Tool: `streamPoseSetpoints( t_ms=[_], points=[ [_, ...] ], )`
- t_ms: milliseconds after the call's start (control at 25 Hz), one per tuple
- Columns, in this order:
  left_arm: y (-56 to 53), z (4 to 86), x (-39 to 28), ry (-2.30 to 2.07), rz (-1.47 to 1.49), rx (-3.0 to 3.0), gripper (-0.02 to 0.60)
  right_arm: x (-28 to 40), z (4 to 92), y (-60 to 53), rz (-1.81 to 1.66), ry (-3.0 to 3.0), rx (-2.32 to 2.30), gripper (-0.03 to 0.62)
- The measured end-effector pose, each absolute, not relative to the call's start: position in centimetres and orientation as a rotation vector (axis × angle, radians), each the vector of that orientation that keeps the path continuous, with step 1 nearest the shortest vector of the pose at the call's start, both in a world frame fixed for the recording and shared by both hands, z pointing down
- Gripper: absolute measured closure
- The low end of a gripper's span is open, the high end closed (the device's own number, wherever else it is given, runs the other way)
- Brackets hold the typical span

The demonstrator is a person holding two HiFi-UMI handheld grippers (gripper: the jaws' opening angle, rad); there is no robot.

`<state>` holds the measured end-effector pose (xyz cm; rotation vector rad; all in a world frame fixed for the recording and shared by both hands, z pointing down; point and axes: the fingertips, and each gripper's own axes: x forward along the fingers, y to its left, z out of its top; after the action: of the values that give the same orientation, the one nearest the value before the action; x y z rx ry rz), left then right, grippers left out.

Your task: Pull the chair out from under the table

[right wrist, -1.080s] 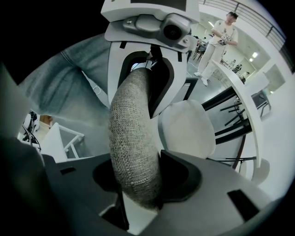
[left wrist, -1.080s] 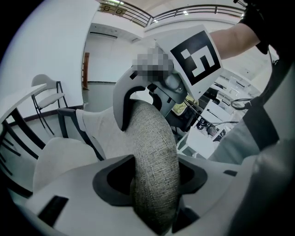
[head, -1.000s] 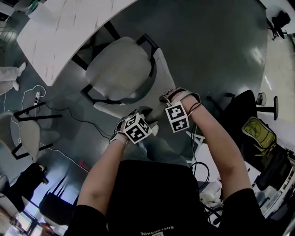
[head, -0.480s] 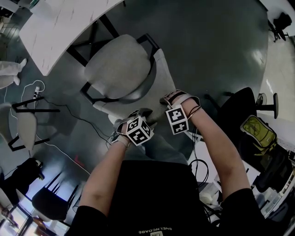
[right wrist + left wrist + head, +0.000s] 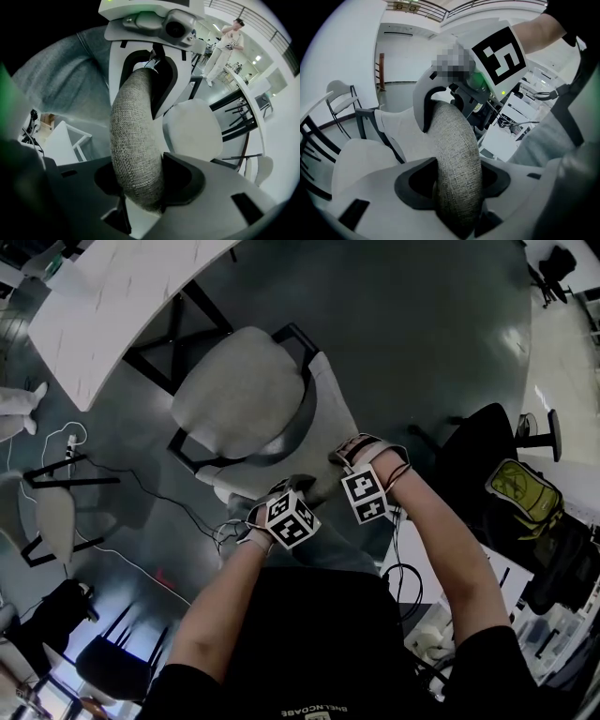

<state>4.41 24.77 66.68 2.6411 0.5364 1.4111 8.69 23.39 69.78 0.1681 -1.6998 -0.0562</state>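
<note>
The chair has a light grey seat [image 5: 239,395] and a grey fabric backrest [image 5: 328,413] on a black frame. It stands on the dark floor just off the white table [image 5: 112,296]. Both grippers hold the backrest's top edge side by side. My left gripper [image 5: 289,512] is shut on the padded edge [image 5: 457,154], which fills the gap between its jaws. My right gripper [image 5: 361,486] is shut on the same edge [image 5: 136,150] a little further right. Each gripper view shows the other gripper clamped further along the edge.
The table's black leg frame [image 5: 173,338] stands beside the seat. Cables [image 5: 141,479] and a power strip [image 5: 70,442] lie on the floor at left, near another chair [image 5: 52,512]. A black office chair [image 5: 478,460] and a yellow-green backpack [image 5: 520,502] are at right. A person [image 5: 225,42] stands far off.
The chair has slid away from the table toward me, so more floor and table leg show between them. Both grippers came back with the backrest, still clamped.
</note>
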Motion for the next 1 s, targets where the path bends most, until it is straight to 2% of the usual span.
streamPoseSetpoints(
  t_ms=[1000],
  points=[
    [37.3,64.5,6.8,0.781,1.358,2.514,0.365,11.2,67.9,36.2,0.079,-1.674,0.185,0.413]
  ],
)
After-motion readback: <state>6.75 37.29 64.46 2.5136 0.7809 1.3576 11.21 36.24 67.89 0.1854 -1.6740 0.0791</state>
